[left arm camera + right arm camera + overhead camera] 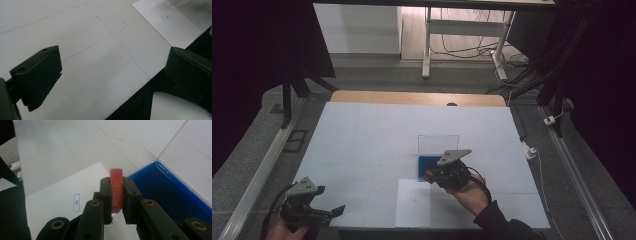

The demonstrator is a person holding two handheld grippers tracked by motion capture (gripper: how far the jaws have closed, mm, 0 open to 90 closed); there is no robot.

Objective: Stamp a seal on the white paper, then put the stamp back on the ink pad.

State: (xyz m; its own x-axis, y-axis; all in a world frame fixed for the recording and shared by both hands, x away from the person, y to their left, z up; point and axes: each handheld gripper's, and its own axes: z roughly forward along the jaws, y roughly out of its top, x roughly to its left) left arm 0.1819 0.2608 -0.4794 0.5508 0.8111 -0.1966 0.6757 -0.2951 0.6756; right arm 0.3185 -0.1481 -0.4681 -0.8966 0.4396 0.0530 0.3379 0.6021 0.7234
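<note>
one red block (116,187) sits clenched in the right tongs (116,195); left tongs (112,75) gape released.

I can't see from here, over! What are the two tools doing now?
Right tool shut on red block, beside blue box. Left tool open, nothing between. White paper below, nothing blocking.

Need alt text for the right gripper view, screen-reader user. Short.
The right gripper is shut on a small red block with faint yellow markings, held upright between its black jaws. Below it lies a white sheet of paper with a small printed rectangle, and to the right is a blue tray, all on a white table.
</note>
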